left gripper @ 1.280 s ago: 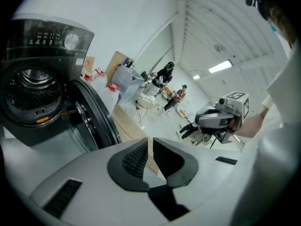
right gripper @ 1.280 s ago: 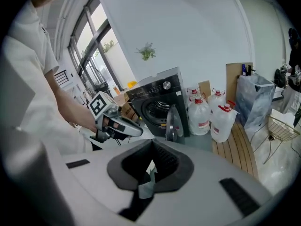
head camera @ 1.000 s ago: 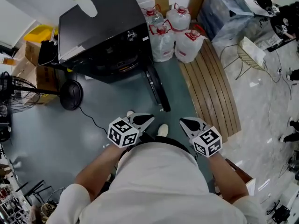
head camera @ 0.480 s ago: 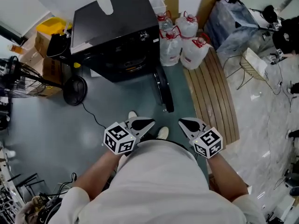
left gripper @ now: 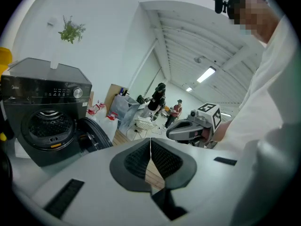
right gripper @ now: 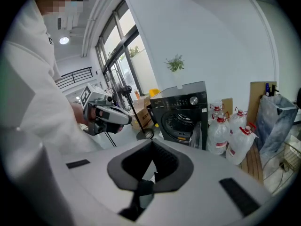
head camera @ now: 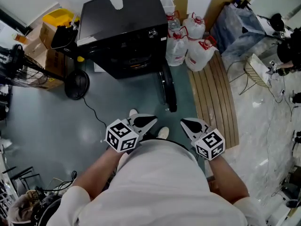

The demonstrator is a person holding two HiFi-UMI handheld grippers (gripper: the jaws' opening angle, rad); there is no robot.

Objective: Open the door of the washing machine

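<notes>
Left gripper view shows the left gripper (left gripper: pixel 150 141) with its jaws pressed together on nothing. The right gripper (right gripper: pixel 152 143) likewise has its jaws closed and empty. Both are held close to the person's body, well apart from the black washing machine (head camera: pixel 120 27). Its door (head camera: pixel 168 89) stands open, on the side nearest the water jugs (head camera: pixel 188 44).

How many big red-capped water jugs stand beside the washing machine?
4, clustered beside the washing machine: front-left jug, front-right jug, back-left jug, back-right jug. The back-left one is partly hidden; others could hide behind.
</notes>
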